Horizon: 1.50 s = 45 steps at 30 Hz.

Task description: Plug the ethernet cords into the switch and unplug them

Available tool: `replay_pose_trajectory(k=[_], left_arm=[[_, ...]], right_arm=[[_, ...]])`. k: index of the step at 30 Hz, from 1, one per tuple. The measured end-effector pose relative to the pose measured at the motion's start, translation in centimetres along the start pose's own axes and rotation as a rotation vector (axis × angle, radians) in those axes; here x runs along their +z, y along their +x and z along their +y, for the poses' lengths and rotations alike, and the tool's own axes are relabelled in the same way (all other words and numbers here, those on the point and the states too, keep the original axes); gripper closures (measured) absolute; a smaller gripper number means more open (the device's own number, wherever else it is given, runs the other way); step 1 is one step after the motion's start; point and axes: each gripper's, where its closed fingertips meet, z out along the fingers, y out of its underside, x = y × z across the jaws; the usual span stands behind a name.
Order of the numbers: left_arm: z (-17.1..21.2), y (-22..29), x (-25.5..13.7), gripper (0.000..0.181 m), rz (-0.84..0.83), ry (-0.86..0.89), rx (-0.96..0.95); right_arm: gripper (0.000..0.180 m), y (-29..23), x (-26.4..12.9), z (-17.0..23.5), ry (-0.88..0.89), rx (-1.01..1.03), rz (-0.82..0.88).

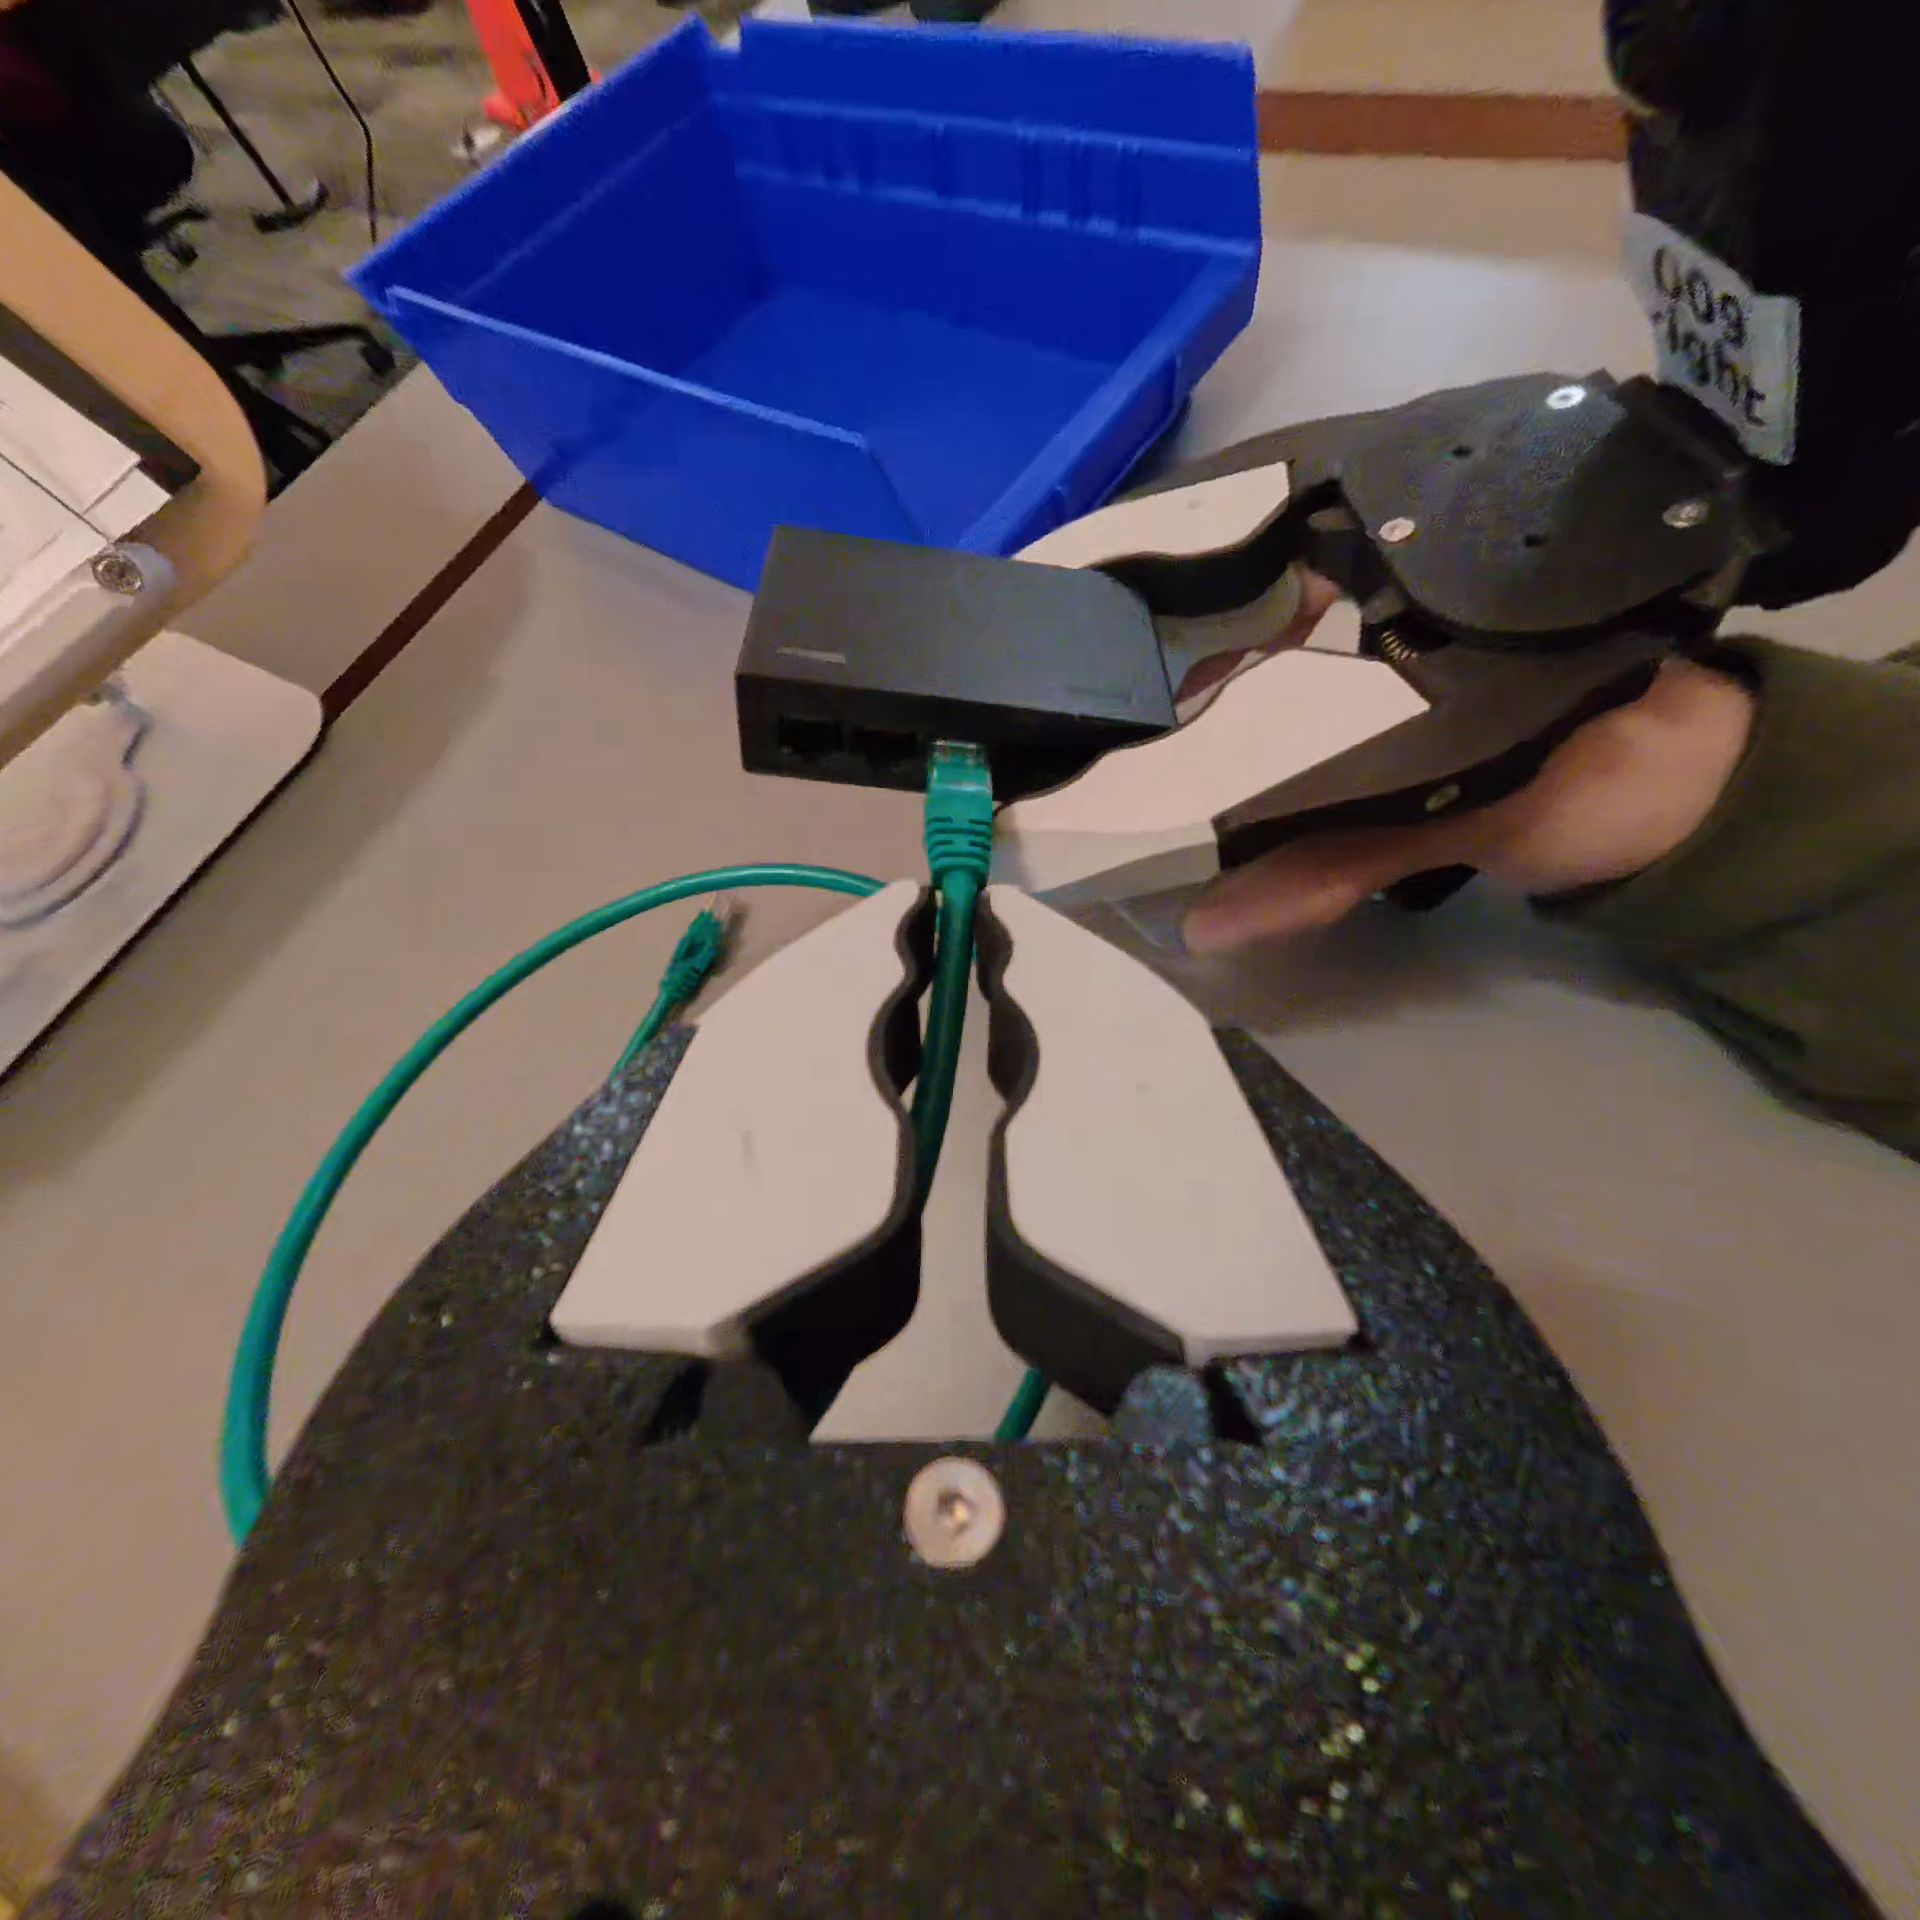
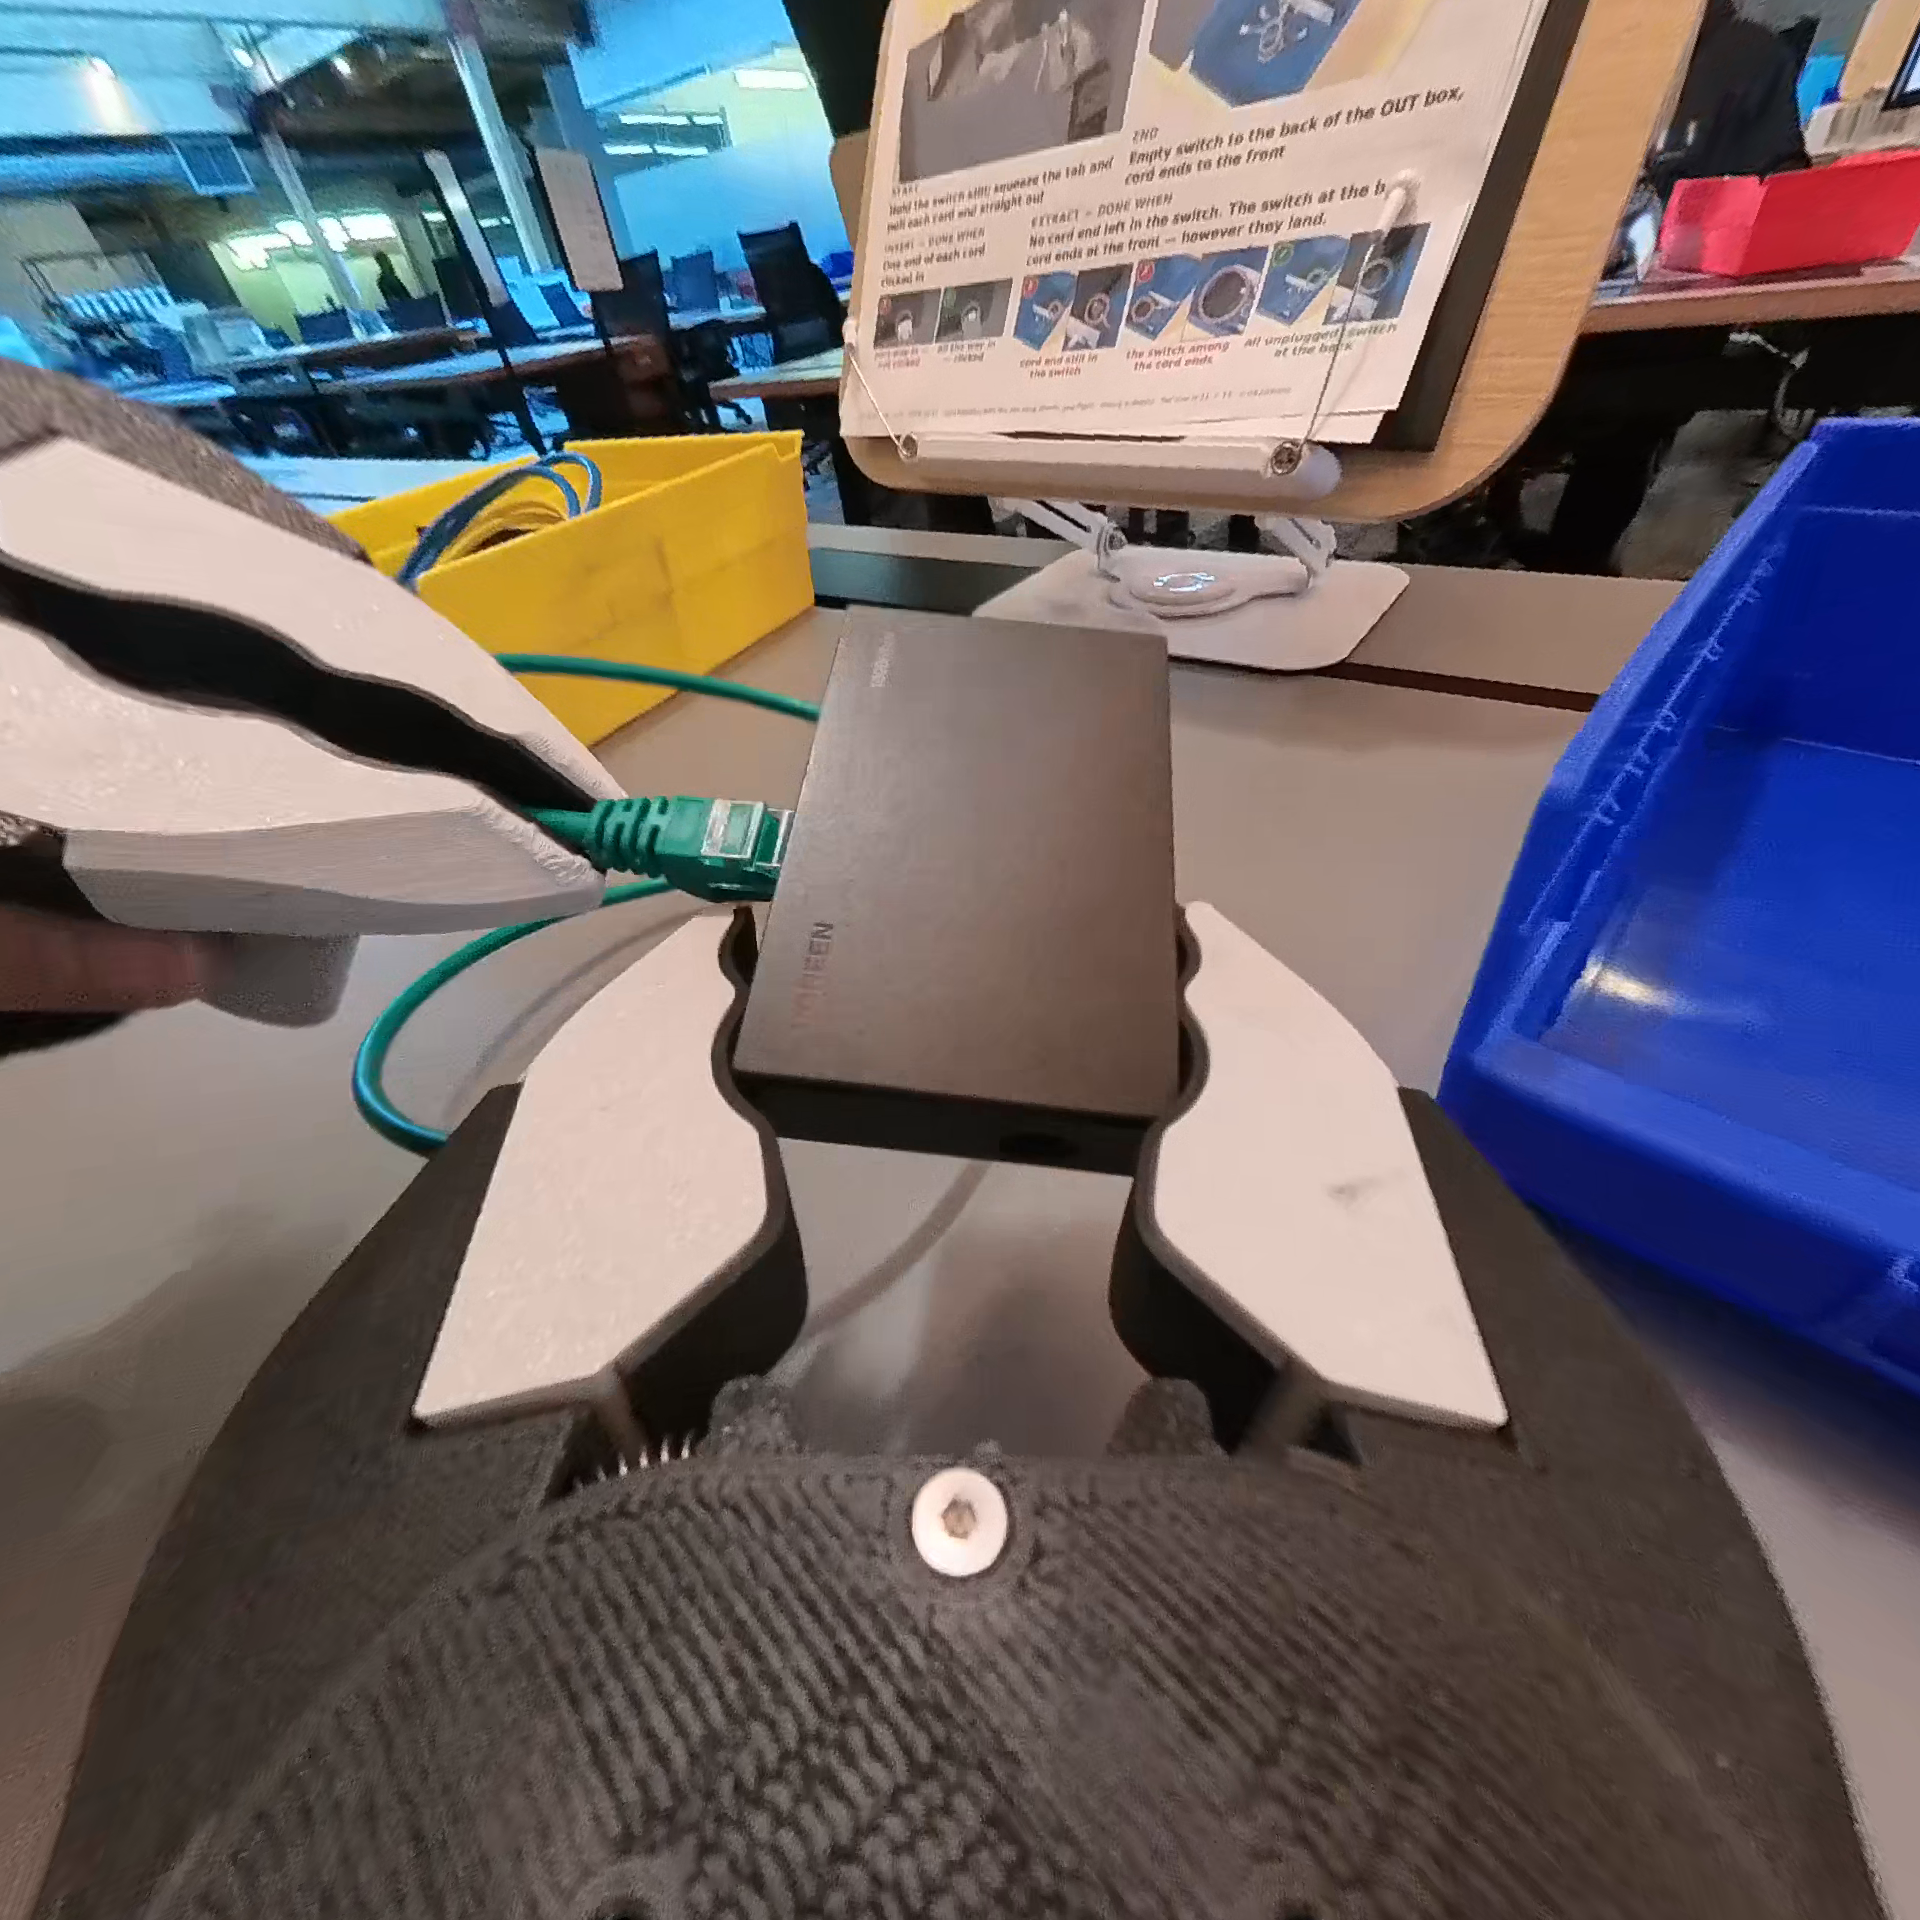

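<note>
Left wrist view showed the left gripper pinched on a green ethernet cord just behind its plug, the clear tip of which sat at the mouth of a port on the black network switch. Whether the plug had latched could not be told; much of its body stood outside the housing, so the insertion looked, at best, partly made. The cord's other plug lay loose on the desk, beside the loop of cable. The right gripper was clamped across the near end of the switch, holding it steady with its port face turned toward the left gripper. Two neighbouring ports showed empty. A blue bin stood empty just beyond the switch, toward the desk's far edge, and a yellow bin held further coiled cords. By that evidence the job appeared early: most plugging, and every unplugging, remained.
</note>
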Motion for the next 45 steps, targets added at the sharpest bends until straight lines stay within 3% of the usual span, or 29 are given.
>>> replay_pose_trajectory(k=[4, 14, 25, 38, 45], left_arm=[[-0.4, 0.1, -0.2, 0.174, -0.015, 0.097, 0.011], [-0.9, 0.1, -0.5, 0.169, -0.068, 0.151, 0.096], [-1.4, 0.4, -1.3, 0.172, -0.148, 0.114, 0.231], [-1.1, -0.1, -0.7, 0.172, -0.156, 0.101, 0.187], [-3.0, 0.1, -1.4, 0.167, -0.175, 0.201, 0.134]], right_arm=[[0.105, -0.2, -0.1, -0.3, 0.026, 0.018, -0.018], [0.105, -0.4, -0.1, -0.5, 0.045, 0.030, -0.027], [0.104, -1.4, -0.3, -0.9, 0.075, -0.009, -0.076], [0.105, -1.3, -0.1, -0.7, 0.061, -0.011, -0.051], [0.105, -0.5, -0.3, -0.7, 0.063, 0.075, -0.061]])
